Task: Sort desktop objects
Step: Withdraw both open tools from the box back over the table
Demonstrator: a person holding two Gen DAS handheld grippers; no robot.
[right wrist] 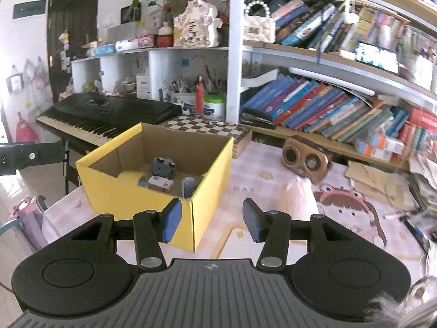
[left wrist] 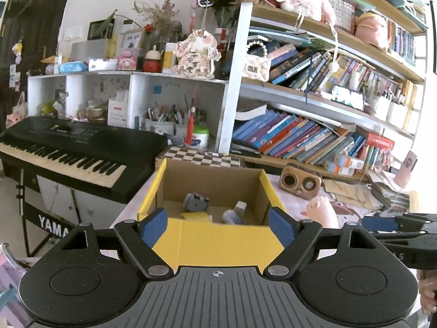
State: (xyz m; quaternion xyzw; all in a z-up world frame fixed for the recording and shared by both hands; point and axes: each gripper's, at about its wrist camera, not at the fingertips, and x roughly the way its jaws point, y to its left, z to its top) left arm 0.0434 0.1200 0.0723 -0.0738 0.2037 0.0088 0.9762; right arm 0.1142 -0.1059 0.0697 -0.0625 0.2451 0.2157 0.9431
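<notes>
The left claw is wide open and holds nothing. It points straight at the yellow box, one blue pad at each side of the near wall. The right claw is open and empty too, low over the desk, with the box at its 11 o'clock. Small things lie inside the box. A pink toy sits at 1 o'clock.

The box's near wall hides part of its contents in the left view; the pink toy is blurred; the books' titles are unreadable.
</notes>
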